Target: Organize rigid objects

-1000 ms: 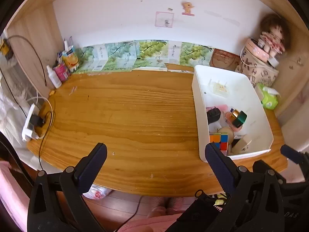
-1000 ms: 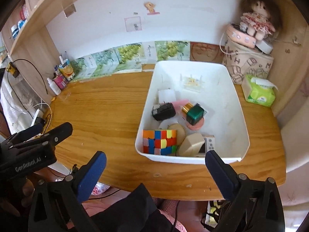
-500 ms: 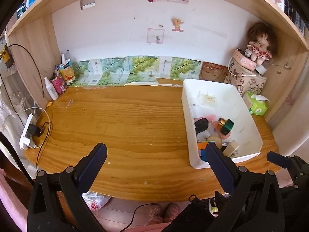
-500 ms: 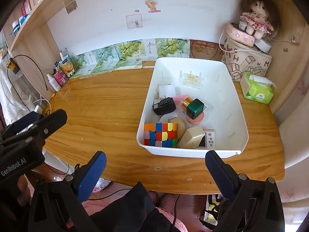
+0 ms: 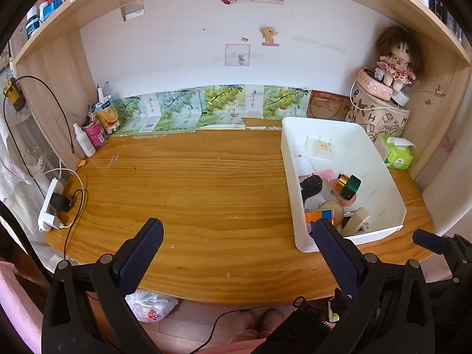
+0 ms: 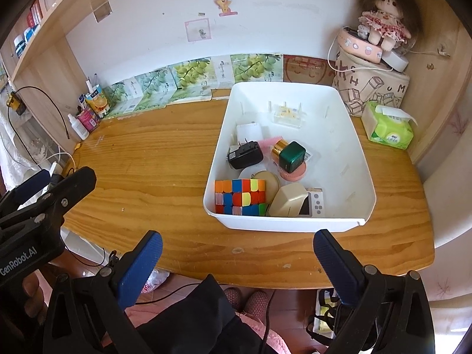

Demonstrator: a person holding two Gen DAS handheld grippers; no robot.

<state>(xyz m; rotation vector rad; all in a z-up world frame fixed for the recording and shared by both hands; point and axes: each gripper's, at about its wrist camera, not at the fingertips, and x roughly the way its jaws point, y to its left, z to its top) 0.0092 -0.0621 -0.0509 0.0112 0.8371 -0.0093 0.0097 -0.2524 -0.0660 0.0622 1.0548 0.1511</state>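
Your left tongs (image 5: pixel 236 236) gape wide, empty, over bare worktop (image 5: pixel 206 188) | right tongs (image 6: pixel 236 244) likewise wide, empty, short of white bin (image 6: pixel 362 177) | only right view shows whole puzzle cube (image 6: pixel 240 196), black charger (image 6: pixel 244 155), green block (image 6: pixel 292 156) in bin; left view's wall hides most | "GenRobot.AI" readable on left tool.
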